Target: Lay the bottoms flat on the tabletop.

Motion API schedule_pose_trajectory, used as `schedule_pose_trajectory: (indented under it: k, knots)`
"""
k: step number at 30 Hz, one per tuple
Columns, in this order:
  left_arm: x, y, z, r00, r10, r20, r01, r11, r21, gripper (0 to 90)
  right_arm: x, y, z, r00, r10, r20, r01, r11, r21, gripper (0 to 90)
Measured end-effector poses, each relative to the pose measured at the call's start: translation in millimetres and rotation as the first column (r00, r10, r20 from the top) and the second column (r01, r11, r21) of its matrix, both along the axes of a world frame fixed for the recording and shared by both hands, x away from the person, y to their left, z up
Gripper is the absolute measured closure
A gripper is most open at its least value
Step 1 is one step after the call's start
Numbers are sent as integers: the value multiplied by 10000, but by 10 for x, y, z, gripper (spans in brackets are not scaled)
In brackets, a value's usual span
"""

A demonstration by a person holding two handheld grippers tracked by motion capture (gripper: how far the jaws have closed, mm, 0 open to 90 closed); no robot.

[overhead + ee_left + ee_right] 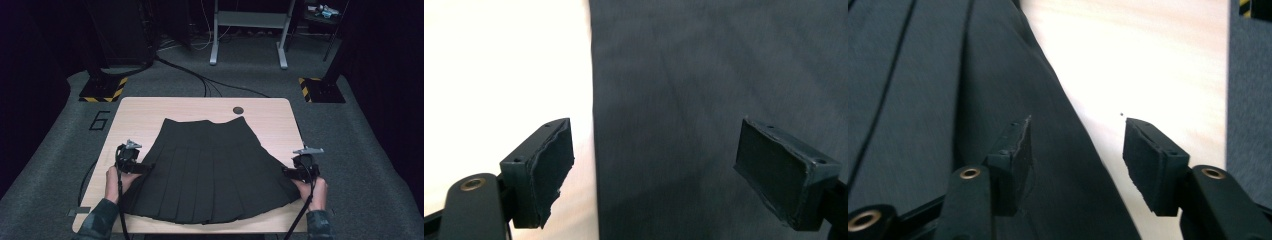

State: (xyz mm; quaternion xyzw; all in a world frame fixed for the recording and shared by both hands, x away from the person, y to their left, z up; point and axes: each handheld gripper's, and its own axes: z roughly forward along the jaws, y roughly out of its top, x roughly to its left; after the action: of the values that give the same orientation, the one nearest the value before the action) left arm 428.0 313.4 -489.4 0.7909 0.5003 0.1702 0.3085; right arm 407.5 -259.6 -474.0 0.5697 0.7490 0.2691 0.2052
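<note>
A black pleated skirt [207, 172] is laid flat at centre frame on the table [140, 115]. Left gripper [654, 172] and right gripper [1075, 165] are held released, jaws spread astride the skirt's lower-left and lower-right side edges

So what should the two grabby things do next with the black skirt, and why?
Probably close both on the skirt's side edges. The left gripper and right gripper are open, and each straddles an edge, one jaw over cloth and one over the table. Neither holds anything yet, so pinching seems the likely step before lifting or folding.
</note>
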Motion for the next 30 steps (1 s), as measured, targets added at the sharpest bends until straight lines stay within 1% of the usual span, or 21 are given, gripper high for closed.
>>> schedule_pose_trajectory:
  k: [1,2,4,5,6,7,8,9,10,11,12,15,17,19,20,22,24,25,26,27,30]
  knots:
    - [-36,13,-12,10000,-4,-22,4,10000,69,149,-74,-53,-29,9999,-155,20,155,9998,132,434]
    - [-76,27,-35,10000,-1,0,1,9995,301,149,-110,-78,-47,9999,-152,50,151,9997,214,434]
    - [-129,58,-106,10000,1,-99,3,9993,376,149,-175,-96,-100,9998,-129,144,124,9993,341,451]
    - [-148,73,-155,9998,55,-207,-47,9993,381,147,-179,-89,-138,9998,13,213,-17,9998,187,457]
    - [-161,80,-179,9995,73,-320,-60,9992,389,147,-172,-58,-185,10000,-3,38,3,9999,156,486]
    - [-178,82,-227,9993,181,-314,-170,9993,348,147,-151,-46,-221,10000,51,21,-51,10000,36,520]
    - [-191,88,-257,9992,190,-365,-181,9995,251,146,-121,-20,-272,9998,-68,-182,65,9998,-193,571]
    - [-214,84,-274,9993,274,-239,-267,9993,274,142,-102,-11,-305,9996,-126,-250,119,9995,-297,604]
    - [-236,80,-280,9993,341,-162,-335,9989,332,142,-106,-16,-309,9997,-186,-131,185,9998,-64,649]
    - [-253,79,-285,9990,429,-134,-425,9987,273,143,-111,-14,-309,9995,-274,-127,273,9996,-117,674]
    - [-273,80,-286,9983,565,-104,-561,9978,362,143,-133,-1,-307,9990,-420,-157,417,9990,-153,686]
    - [-346,89,-312,9959,881,185,-886,9957,279,143,-256,-4,-325,9963,-856,40,857,9962,-162,689]
    - [-383,93,-324,9949,959,302,-965,9952,187,143,-341,-31,-343,9942,-1064,161,1064,9943,28,684]
    - [-395,91,-323,9939,1052,320,-1059,9941,215,143,-387,-66,-353,9936,-1104,231,1101,9938,126,663]
    - [-399,93,-320,9944,1024,274,-1030,9944,227,143,-393,-66,-345,9926,-1210,121,1208,9925,162,640]
    - [-422,103,-301,9955,948,78,-950,9949,332,140,-378,-69,-326,9919,-1267,-68,1267,9919,49,591]
    - [-475,116,-285,9954,962,-1,-961,9947,358,126,-355,-70,-309,9918,-1264,-213,1261,9919,-152,503]
    - [-512,129,-267,9958,915,-18,-914,9954,272,119,-347,-76,-303,9932,-1138,-238,1133,9934,-203,470]
    - [-569,143,-230,9958,908,105,-909,9958,57,118,-346,-71,-293,9936,-1092,-300,1087,9939,-167,415]
    - [-594,150,-204,9959,886,155,-885,9960,-105,115,-347,-53,-270,9933,-1130,-224,1127,9935,-128,357]
    - [-652,163,-98,9964,810,238,-792,9945,-681,110,-338,6,-206,9951,-983,-49,983,9951,101,269]
